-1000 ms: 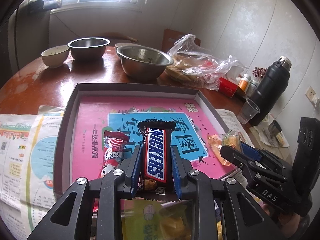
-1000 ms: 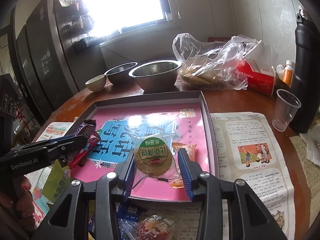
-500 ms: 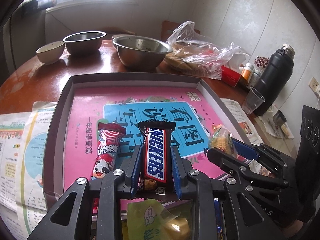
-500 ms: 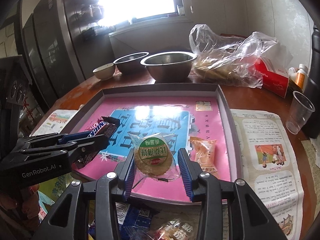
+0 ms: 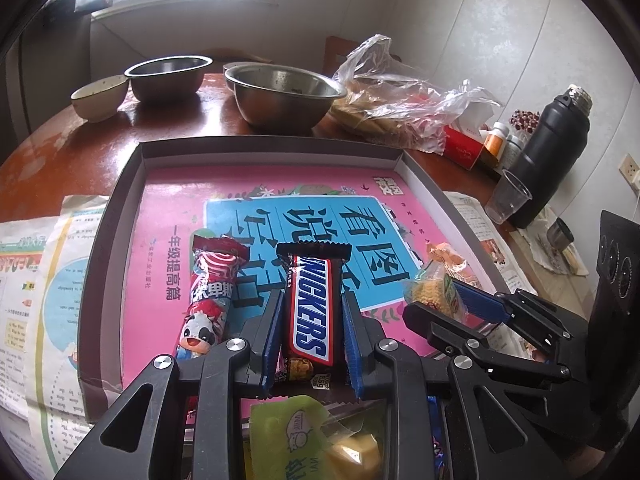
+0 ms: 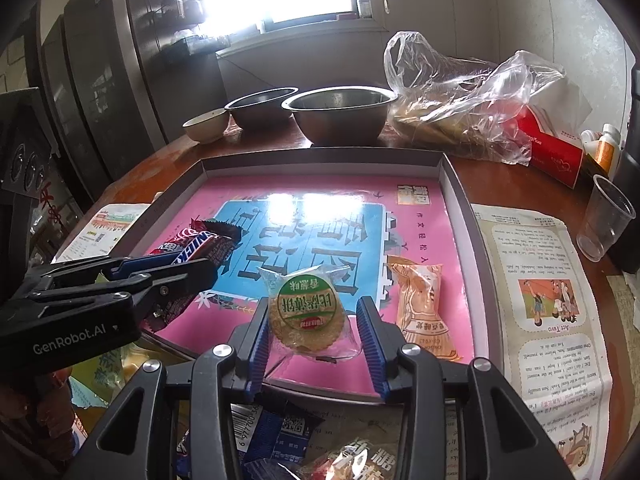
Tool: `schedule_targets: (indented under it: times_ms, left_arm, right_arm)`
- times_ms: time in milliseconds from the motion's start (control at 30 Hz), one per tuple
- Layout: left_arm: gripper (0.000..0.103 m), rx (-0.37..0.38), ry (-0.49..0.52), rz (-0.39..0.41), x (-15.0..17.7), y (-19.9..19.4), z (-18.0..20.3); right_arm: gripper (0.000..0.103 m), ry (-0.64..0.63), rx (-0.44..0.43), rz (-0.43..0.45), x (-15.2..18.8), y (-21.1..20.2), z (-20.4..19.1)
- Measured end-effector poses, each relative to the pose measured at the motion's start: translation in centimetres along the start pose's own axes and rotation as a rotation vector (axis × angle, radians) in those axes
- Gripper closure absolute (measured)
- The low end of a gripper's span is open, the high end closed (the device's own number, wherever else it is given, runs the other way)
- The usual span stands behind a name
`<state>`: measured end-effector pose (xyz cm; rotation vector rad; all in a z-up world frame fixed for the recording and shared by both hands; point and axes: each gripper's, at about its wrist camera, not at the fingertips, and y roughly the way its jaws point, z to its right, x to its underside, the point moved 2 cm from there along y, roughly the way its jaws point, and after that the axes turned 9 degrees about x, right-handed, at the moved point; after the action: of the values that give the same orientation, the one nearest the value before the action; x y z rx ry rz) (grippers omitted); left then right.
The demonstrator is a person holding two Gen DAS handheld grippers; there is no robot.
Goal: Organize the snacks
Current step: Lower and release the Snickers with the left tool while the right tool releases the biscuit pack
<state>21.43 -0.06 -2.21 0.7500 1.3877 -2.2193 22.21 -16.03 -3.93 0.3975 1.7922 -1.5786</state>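
Note:
My left gripper (image 5: 310, 312) is shut on a Snickers bar (image 5: 311, 308), held over the near left part of the grey tray (image 5: 268, 146) with a pink and blue sheet inside. A red candy packet with a cow (image 5: 210, 300) lies in the tray just left of it. My right gripper (image 6: 316, 320) is shut on a round wrapped biscuit with a green label (image 6: 306, 316), over the tray's near edge (image 6: 320, 394). An orange snack packet (image 6: 424, 312) lies in the tray to its right. The left gripper (image 6: 200, 270) with the Snickers (image 6: 200, 246) shows at left in the right wrist view.
Loose snack packets (image 6: 288, 440) and a green packet (image 5: 316, 436) lie in front of the tray. Two steel bowls (image 5: 280, 96), a small bowl (image 5: 100, 94), a plastic bag (image 5: 400, 100), a plastic cup (image 6: 604, 218) and a black flask (image 5: 548, 156) stand behind and right. Newspapers (image 6: 540, 300) flank the tray.
Both grippers have moved forward over the tray with their snacks still held. The orange packet and cow candy now lie closer to the fingers.

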Motion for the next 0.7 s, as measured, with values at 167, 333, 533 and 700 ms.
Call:
schedule_targets:
  times_ms: [167, 333, 533, 700]
  left_arm:
    - [0.074, -0.002, 0.001, -0.005, 0.0, 0.15, 0.02]
    - [0.074, -0.003, 0.0, -0.013, 0.01, 0.4, 0.08]
    - [0.074, -0.002, -0.002, -0.018, 0.07, 0.41, 0.01]
    - [0.074, 0.001, -0.009, -0.026, 0.11, 0.5, -0.16]
  right_arm:
    - [0.06, 0.0, -0.006, -0.008, 0.04, 0.05, -0.13]
    - [0.06, 0.005, -0.008, -0.017, 0.17, 0.18, -0.05]
    - [0.06, 0.014, -0.012, -0.022, 0.23, 0.17, 0.19]
    - [0.058, 0.019, -0.004, -0.022, 0.24, 0.16, 0.31]
